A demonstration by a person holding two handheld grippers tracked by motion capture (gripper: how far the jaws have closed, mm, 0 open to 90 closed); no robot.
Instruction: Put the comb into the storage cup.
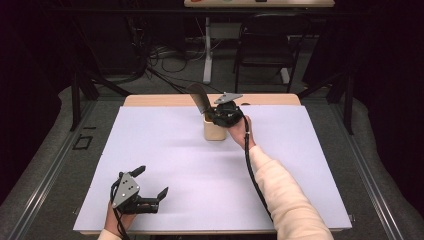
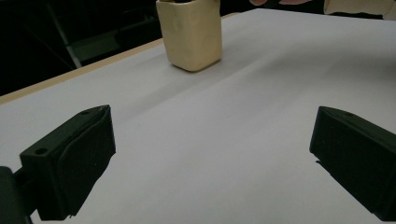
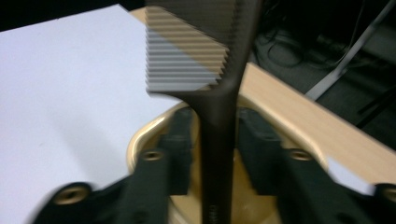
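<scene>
The surface (image 1: 165, 165) is a wooden table under one white sheet, bare apart from one cream cup (image 1: 214, 131) standing upright at the far centre. One dark slotted spatula (image 1: 198, 98) rises out of that cup with its head tilted up and to the left.

The right gripper (image 1: 222, 116) sits over the cup mouth. In the right gripper view the handle runs between the jaws, which stand close on either side of it; whether they pinch it or leave a slight gap cannot be told, because that view is blurred. The lower end of the handle appears to reach down inside the cup.

The left gripper (image 1: 150, 187) rests at the near left of the surface, well apart from the cup. Its jaws are spread wide with nothing between them.

The step in hand appears to be seating the spatula in the cup or drawing it out. Keep the handle centred over the cup mouth and move it along its own axis, so that side load does not tip the cup.

Count: one cup, one spatula, two grippers.
</scene>
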